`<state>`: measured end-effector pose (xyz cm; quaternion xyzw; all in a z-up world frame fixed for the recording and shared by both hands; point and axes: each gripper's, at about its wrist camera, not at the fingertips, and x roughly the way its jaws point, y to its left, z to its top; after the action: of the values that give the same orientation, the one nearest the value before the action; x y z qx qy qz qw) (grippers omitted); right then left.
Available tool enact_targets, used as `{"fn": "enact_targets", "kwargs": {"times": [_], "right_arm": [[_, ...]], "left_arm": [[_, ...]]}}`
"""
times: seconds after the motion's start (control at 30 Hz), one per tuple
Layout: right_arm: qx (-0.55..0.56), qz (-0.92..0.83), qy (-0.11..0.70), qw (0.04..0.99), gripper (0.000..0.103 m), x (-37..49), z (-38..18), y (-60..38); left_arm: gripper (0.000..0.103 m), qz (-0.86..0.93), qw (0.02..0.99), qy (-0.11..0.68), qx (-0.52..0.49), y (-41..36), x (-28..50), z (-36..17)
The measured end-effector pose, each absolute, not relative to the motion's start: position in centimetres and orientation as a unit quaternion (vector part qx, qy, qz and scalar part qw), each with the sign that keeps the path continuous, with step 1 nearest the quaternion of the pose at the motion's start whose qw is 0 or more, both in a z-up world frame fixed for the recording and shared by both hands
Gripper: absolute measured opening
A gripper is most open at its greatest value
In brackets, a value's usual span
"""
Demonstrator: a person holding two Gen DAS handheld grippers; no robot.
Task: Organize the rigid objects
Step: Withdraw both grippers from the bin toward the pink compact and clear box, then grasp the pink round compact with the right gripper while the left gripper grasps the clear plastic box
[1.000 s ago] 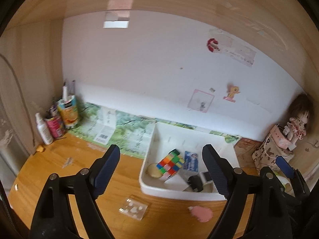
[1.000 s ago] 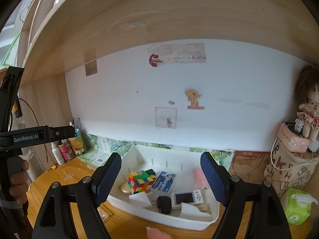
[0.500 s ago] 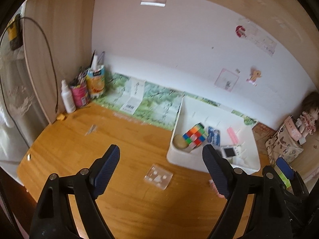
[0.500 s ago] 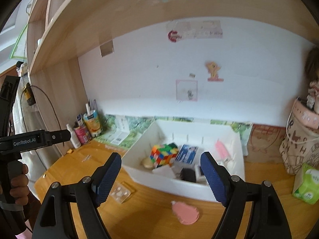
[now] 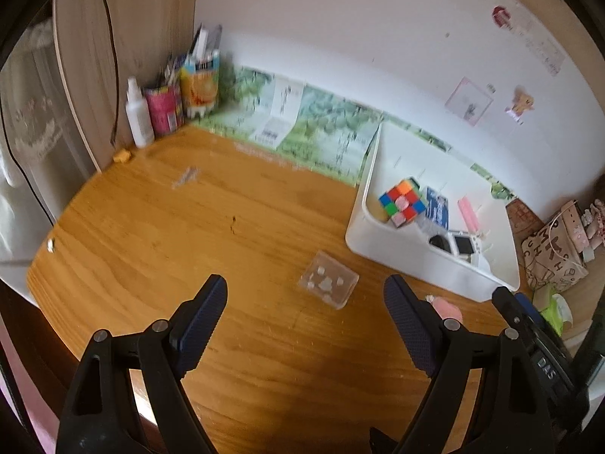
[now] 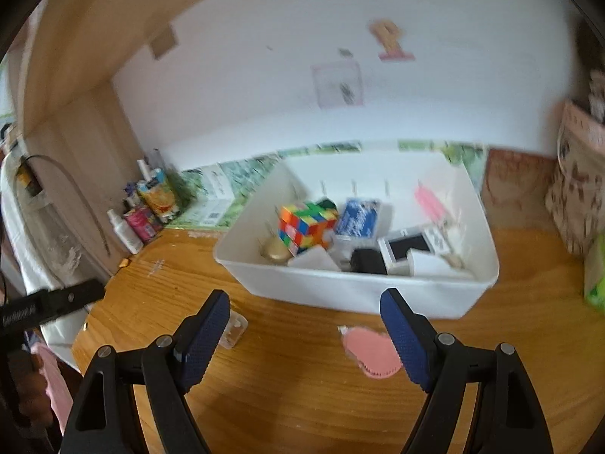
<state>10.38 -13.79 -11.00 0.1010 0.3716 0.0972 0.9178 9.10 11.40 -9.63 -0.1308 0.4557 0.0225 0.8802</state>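
Observation:
A white bin [image 5: 423, 268] [image 6: 340, 291] stands on the wooden desk and holds a colour cube [image 5: 401, 201] [image 6: 304, 223], a blue card, a pink stick and small dark devices. A clear plastic case [image 5: 328, 279] [image 6: 235, 330] lies on the desk in front of the bin's left end. A pink heart-shaped object [image 6: 372, 353] [image 5: 446, 308] lies in front of the bin. My left gripper [image 5: 304, 325] is open and empty above the desk, just short of the clear case. My right gripper [image 6: 304, 335] is open and empty, with the pink object by its right finger.
A spray bottle [image 5: 138, 115] and two pen cups [image 5: 181, 96] stand in the far left corner by the wooden side panel. A patterned bag [image 5: 552, 249] and a green tissue pack [image 6: 595, 276] are on the right. A green printed sheet lines the wall's foot.
Both views have tilted downward and drawn nearer the desk. The clear case and the pink object now sit close to the fingertips. Both grippers stay open.

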Motion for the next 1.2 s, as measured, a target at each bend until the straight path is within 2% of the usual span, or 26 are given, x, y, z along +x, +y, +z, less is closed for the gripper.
{"fn": "enact_targets", "kwargs": {"times": [0.23, 0.6, 1.2], "right_arm": [[0.139, 0.021, 0.443, 0.885, 0.082, 12.1, -14.3, -14.2], [0.182, -0.028, 0.509, 0.841, 0.082, 13.2, -18.1, -15.0], [0.192, -0.066, 0.554, 0.808, 0.082, 14.9, -21.2, -15.2]], "left_arm": [[0.087, 0.016, 0.848, 0.509, -0.149, 11.4, 10.8, -12.2], [0.087, -0.018, 0.767, 0.606, -0.213, 10.3, 13.7, -17.2], [0.087, 0.035, 0.728, 0.639, -0.246, 10.4, 17.4, -20.3]]}}
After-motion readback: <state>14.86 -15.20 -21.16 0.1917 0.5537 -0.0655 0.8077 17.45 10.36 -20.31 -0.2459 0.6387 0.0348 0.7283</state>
